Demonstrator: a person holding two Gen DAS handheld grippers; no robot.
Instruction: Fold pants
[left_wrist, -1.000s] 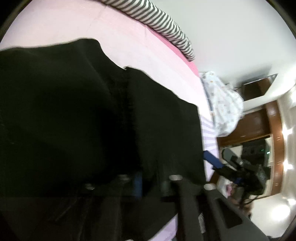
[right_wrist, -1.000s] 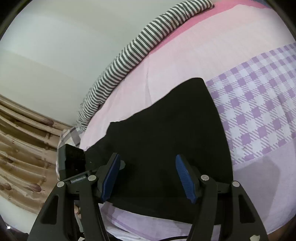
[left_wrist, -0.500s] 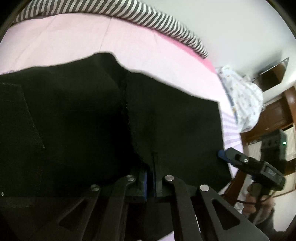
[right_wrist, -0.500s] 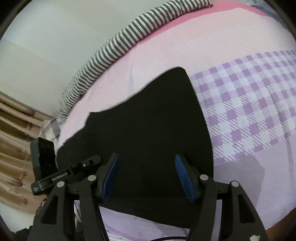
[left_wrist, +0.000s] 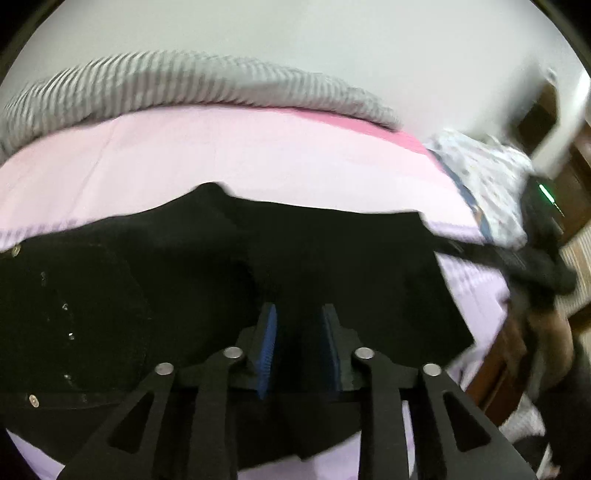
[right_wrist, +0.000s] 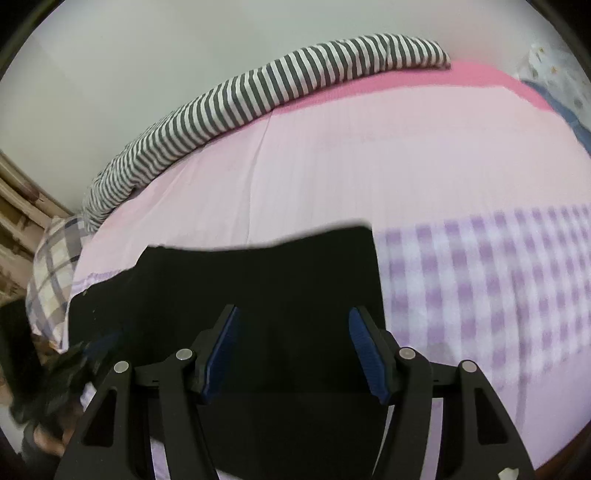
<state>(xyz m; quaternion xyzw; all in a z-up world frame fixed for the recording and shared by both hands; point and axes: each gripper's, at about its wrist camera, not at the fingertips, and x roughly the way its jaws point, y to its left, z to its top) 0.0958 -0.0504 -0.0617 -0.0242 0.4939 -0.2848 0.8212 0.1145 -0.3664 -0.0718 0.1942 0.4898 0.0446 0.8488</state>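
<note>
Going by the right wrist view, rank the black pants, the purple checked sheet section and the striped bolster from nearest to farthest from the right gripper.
Measured from the right gripper:
1. Black pants, directly beneath the open jaws.
2. Purple checked sheet section, off to the right.
3. Striped bolster, along the bed's far edge by the wall.

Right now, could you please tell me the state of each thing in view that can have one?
pants: folded, lying flat on the bed, held by neither gripper
left hand-held gripper: jaws opening, nothing pinched
right hand-held gripper: open, empty above the pants
striped bolster: lying along the bed's far edge
</note>
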